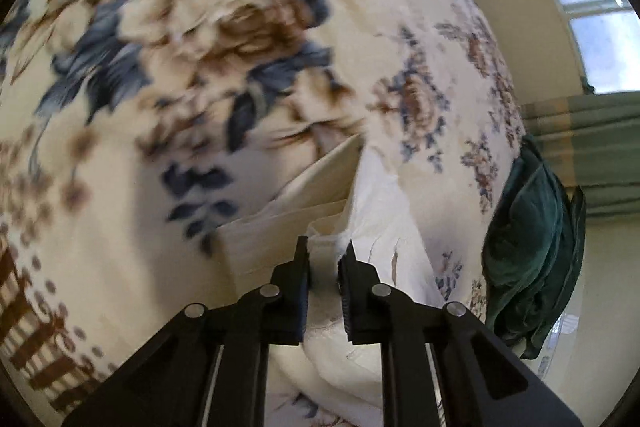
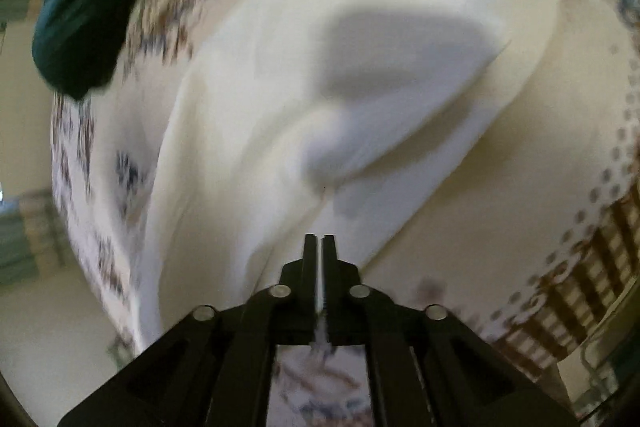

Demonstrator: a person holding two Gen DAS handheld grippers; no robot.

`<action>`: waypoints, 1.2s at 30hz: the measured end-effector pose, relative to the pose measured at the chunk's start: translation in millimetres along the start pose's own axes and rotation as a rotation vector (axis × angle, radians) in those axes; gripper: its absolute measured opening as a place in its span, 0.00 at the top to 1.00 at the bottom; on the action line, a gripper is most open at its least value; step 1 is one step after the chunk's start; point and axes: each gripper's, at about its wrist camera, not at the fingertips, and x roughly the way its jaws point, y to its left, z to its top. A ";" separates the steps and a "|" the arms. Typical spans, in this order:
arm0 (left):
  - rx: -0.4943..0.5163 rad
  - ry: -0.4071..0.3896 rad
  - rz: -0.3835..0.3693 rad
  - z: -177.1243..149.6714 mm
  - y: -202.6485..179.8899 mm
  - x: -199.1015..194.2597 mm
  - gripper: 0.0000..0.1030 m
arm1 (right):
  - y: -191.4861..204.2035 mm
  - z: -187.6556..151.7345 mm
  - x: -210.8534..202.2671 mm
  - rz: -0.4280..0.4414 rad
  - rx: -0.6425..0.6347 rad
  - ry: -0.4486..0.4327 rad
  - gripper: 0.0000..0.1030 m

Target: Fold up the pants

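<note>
The cream white pants (image 1: pixel 304 199) lie on a floral bedspread (image 1: pixel 168 39). In the left wrist view my left gripper (image 1: pixel 325 255) has its jaws slightly apart around a bunched fold of the pants (image 1: pixel 322 267), which sits between the pads. In the right wrist view the pants (image 2: pixel 360 87) spread wide and blurred ahead of my right gripper (image 2: pixel 319 241). Its jaws are pressed together with a thin strip of white cloth showing between them.
A dark green cloth (image 1: pixel 532 259) hangs at the bed's right edge and also shows top left in the right wrist view (image 2: pixel 76 23). A window (image 1: pixel 600 39) and green curtain (image 1: pixel 592 147) lie beyond. The bedspread's brown striped border (image 2: pixel 572 283) marks the bed edge.
</note>
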 end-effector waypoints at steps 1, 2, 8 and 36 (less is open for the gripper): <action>-0.009 0.007 0.005 0.3 5.6 2.4 0.90 | -0.4 0.1 6.3 0.013 0.012 0.020 0.64; -0.006 0.013 0.008 -0.6 8.4 2.6 0.90 | -1.2 1.1 13.1 0.037 0.040 0.024 0.50; 0.046 0.020 0.034 5.5 4.1 13.0 0.90 | -0.6 17.8 51.8 0.045 0.164 -0.010 0.55; 0.331 -0.009 0.416 -30.5 -25.6 16.3 0.16 | -109.7 18.0 -73.2 -0.103 0.118 -0.134 0.24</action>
